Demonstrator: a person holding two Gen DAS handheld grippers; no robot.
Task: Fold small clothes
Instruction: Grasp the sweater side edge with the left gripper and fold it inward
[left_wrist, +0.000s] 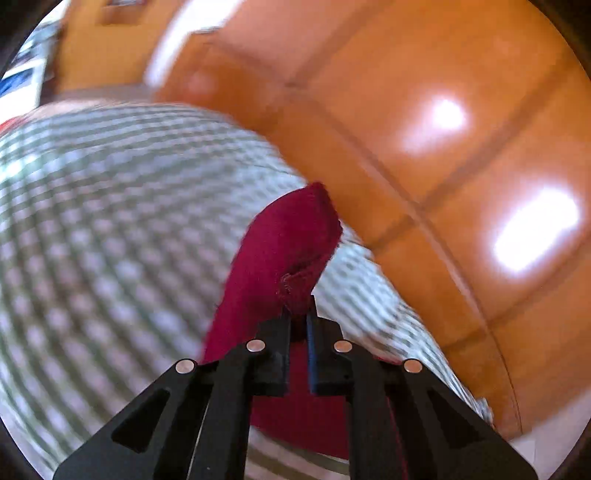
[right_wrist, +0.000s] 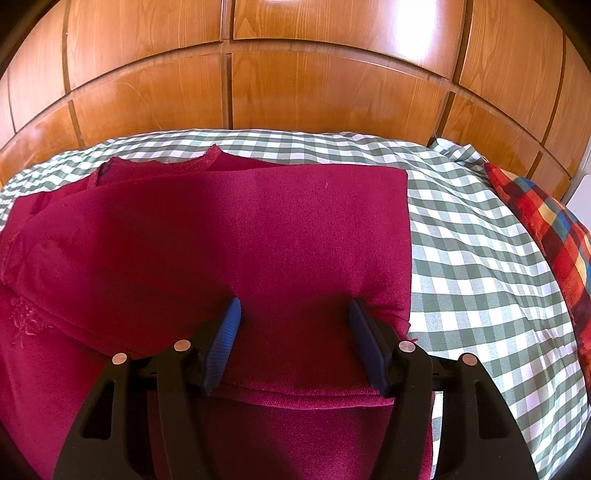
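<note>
Maroon knit, soft and floppy, so the top (right_wrist: 221, 236) drapes wherever I let it hang and won't hold a crease unless I press it down. It's lying on the checked cloth (right_wrist: 461, 236), already doubled over, neckline up around 11 o'clock in my right view.

My left gripper (left_wrist: 298, 317) is pinched tight on a hemmed edge of the top, and that bit is lifted off the cloth and sagging below the jaws. That view is blurry, so I can't say exactly which corner it is.

My right gripper (right_wrist: 293, 306) is spread wide, resting on the folded layer near its right edge at about 5 o'clock, gripping nothing.

Handling-wise I'd guess it's light and a bit grippy, not slippery. Best spots to grab are hems and corners, since the middle just bunches up.

No containers anywhere. Only other thing is a plaid cushion (right_wrist: 546, 229) at 3 o'clock and the wood panels (right_wrist: 295, 85) behind.
</note>
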